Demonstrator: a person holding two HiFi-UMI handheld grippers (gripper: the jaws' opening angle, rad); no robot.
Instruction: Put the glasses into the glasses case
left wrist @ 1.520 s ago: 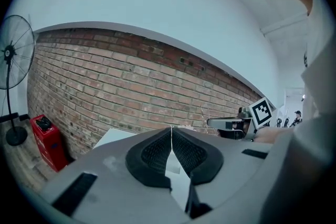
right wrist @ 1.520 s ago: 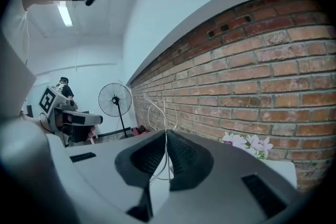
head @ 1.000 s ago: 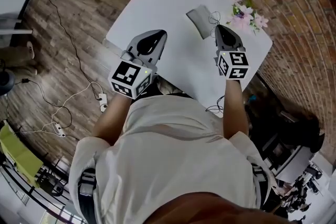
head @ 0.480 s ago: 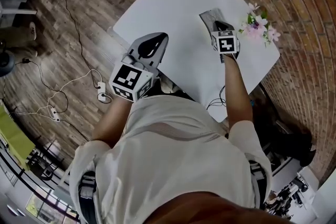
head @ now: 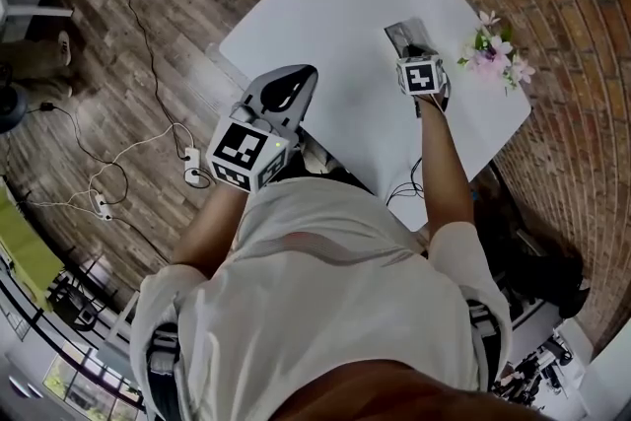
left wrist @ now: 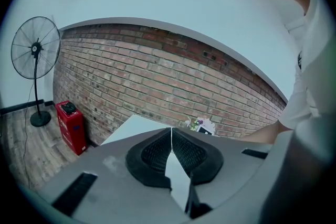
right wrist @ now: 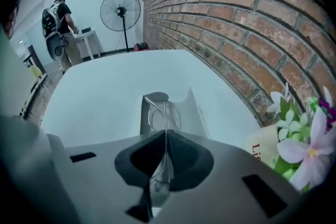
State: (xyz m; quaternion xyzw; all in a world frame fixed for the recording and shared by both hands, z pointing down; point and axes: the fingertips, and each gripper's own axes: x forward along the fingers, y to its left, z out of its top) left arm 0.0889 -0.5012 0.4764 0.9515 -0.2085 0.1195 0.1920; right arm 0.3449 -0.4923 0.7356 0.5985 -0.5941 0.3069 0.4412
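The fingers (right wrist: 185, 157) of the right gripper (right wrist: 165, 134) are pressed together on the thin wire frame of the glasses (right wrist: 160, 113). They pinch it edge-on, so the lenses stick out ahead of the tips and hang over the glasses case (right wrist: 190, 110). The case lies open on the white desk (right wrist: 105, 92) with its lid tipped up on the side nearer the brick wall (right wrist: 247, 13). Gripping the rear part of the frame seems meant to leave the front free to go down into the tray first. The views do not settle whether the frame already touches the case. In the head view the right gripper (head: 412, 49) reaches out at arm's length to the case (head: 402, 33), which lies near the desk's far side. The left gripper (left wrist: 171, 131) has its fingers (left wrist: 155, 157) closed on each other with nothing between them. It hangs back over the near desk edge (head: 296, 74), probably so the way to the case is left open. Pale pink flowers (right wrist: 310, 147) stand just beside the case toward the wall, and they are the one thing a wide swing to that side could brush. The raised lid narrows the way in from that same side. Farther off, a standing fan (right wrist: 121, 10) is on the floor, a red box (left wrist: 71, 119) sits by the wall, and loose cables (head: 118, 182) trail over the wooden floor, all well apart from the work.
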